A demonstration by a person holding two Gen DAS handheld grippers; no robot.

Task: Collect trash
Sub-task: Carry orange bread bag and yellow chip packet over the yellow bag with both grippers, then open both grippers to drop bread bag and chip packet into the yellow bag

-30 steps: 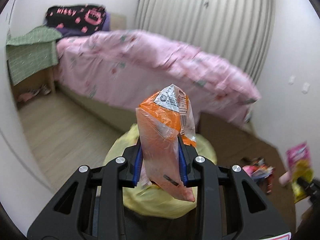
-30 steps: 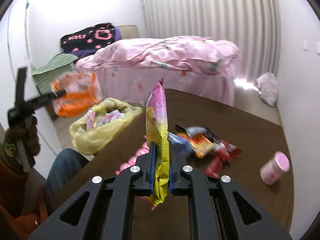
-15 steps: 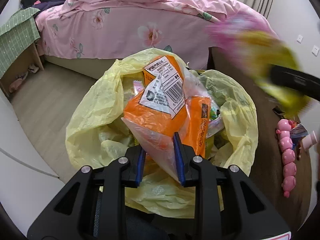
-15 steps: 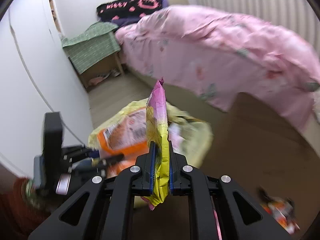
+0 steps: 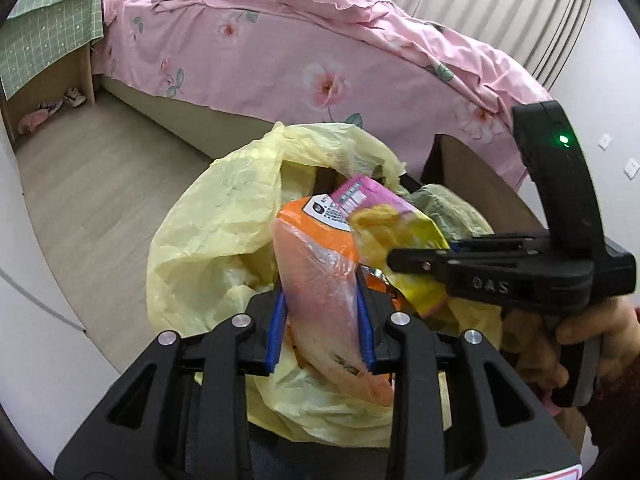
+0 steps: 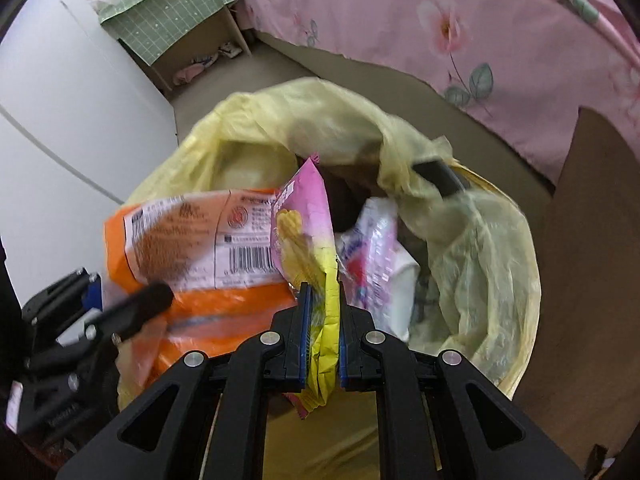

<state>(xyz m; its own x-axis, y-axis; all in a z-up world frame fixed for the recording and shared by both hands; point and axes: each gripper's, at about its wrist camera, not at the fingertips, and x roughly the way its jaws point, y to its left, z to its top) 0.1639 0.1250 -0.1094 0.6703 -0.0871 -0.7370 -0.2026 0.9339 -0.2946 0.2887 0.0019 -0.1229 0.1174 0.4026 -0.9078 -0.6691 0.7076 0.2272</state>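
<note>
Orange wrapper (image 5: 320,280) hides the bag's (image 5: 208,232) contents.

A home bedroom: a bed (image 5: 320,60) under a pink floral quilt, wood-look floor (image 5: 100,184).

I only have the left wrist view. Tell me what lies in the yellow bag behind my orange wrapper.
Observer: A white-and-pink printed packet lies inside the yellow plastic trash bag, right of the pink-and-yellow snack wrapper.
Operator: Report the right hand-held gripper's grip.
Observer: The right hand-held gripper is shut on that wrapper's yellow lower part, over the bag's opening.
Operator: Describe my orange wrapper's hidden face.
Observer: The orange plastic wrapper shows a barcode on a white label; the left hand-held gripper holds it.
</note>
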